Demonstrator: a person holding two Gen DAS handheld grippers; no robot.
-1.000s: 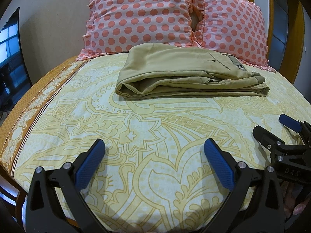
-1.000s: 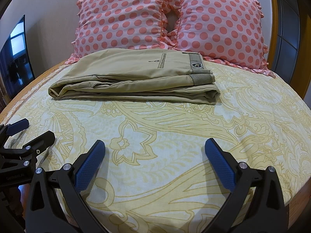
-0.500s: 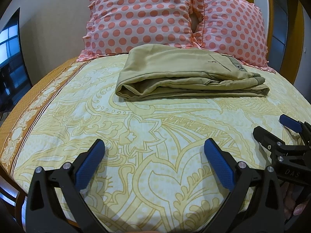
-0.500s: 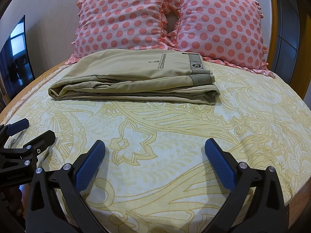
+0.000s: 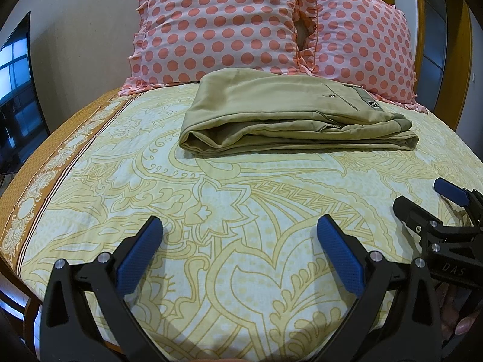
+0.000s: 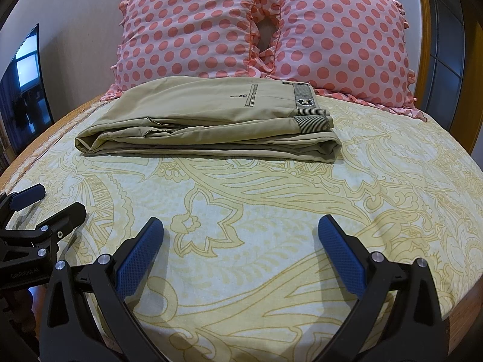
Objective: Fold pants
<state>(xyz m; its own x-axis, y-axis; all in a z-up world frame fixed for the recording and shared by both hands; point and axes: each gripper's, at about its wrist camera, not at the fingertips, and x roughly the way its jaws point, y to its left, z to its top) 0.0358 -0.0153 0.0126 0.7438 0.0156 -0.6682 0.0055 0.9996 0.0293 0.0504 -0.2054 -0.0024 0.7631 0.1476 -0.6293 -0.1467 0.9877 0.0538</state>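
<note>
Both hand-held grippers, left [image 5: 238,226] and right [image 6: 240,226], gape wide (empty) near folded pants [image 6: 208,123].

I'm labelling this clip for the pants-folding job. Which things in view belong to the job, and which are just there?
Part of the job:
khaki pants, lying folded on the bed
left gripper, open, empty
right gripper, open, empty

Just there:
two polka-dot pillows
patterned bedsheet
dark screen at far left

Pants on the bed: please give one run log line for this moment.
pants: folded, on bed | left gripper: open, empty | right gripper: open, empty
</note>
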